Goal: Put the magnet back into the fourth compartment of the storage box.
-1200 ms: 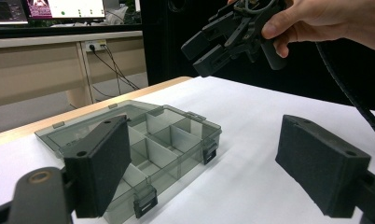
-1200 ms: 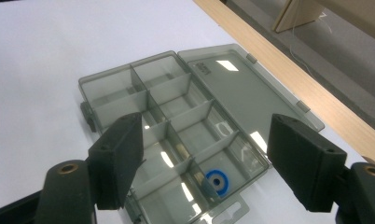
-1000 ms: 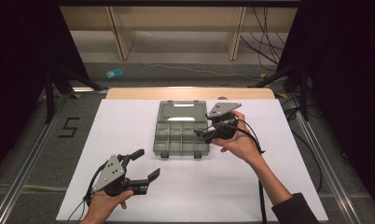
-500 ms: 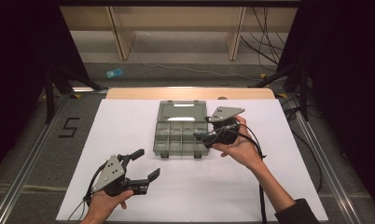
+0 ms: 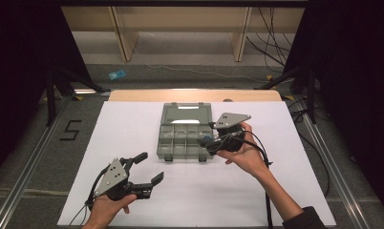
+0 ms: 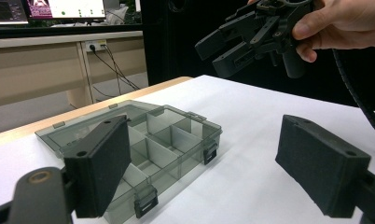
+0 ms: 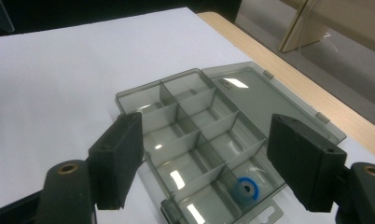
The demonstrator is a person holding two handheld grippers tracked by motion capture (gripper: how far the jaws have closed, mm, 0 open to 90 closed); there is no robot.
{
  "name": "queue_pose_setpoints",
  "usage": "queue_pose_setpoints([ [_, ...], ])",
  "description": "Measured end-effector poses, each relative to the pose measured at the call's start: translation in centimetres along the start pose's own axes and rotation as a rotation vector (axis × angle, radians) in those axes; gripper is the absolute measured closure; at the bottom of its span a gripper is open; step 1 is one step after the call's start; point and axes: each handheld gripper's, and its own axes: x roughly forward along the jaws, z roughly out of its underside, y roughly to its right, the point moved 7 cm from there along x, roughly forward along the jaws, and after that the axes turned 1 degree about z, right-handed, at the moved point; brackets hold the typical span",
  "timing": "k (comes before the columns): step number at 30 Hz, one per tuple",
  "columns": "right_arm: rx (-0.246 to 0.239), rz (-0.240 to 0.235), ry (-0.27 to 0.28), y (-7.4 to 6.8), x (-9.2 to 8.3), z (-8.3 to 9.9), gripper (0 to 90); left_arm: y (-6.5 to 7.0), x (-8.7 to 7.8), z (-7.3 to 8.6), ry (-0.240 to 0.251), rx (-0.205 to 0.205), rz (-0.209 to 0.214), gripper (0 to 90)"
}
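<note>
A smoky grey compartment box (image 5: 184,137) lies open mid-table, its lid (image 5: 186,113) flat on the far side. Its divided cells show from close up (image 7: 195,140), and a small blue ring (image 7: 245,189) rests in a near corner cell. My right gripper (image 5: 205,144) hovers over the box's front right corner, pointing at it. Its jaws stand open with nothing between them (image 7: 206,140), and it hangs high above the table (image 6: 216,53). My left gripper (image 5: 151,167) sits low at the front left, open and empty (image 6: 202,140), facing the box (image 6: 143,154).
A white sheet (image 5: 133,124) covers the table, with a wooden strip (image 5: 195,95) along the far edge. Beyond stand shelf legs (image 5: 125,33); cables (image 5: 276,43) trail at the right. A metal rail (image 5: 32,176) runs along the left side.
My right gripper has drifted slightly toward the near side along the box's right edge, jaws unchanged. The left gripper has stayed put.
</note>
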Motion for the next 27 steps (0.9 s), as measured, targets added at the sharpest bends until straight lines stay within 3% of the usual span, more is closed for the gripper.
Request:
queue_pose_setpoints([
  [27, 0.041, -0.005, 0.029, -0.7, -1.3, 1.4, 28.0, 0.1, 0.0, 0.0, 0.003, -0.008, 0.001, 17.1],
])
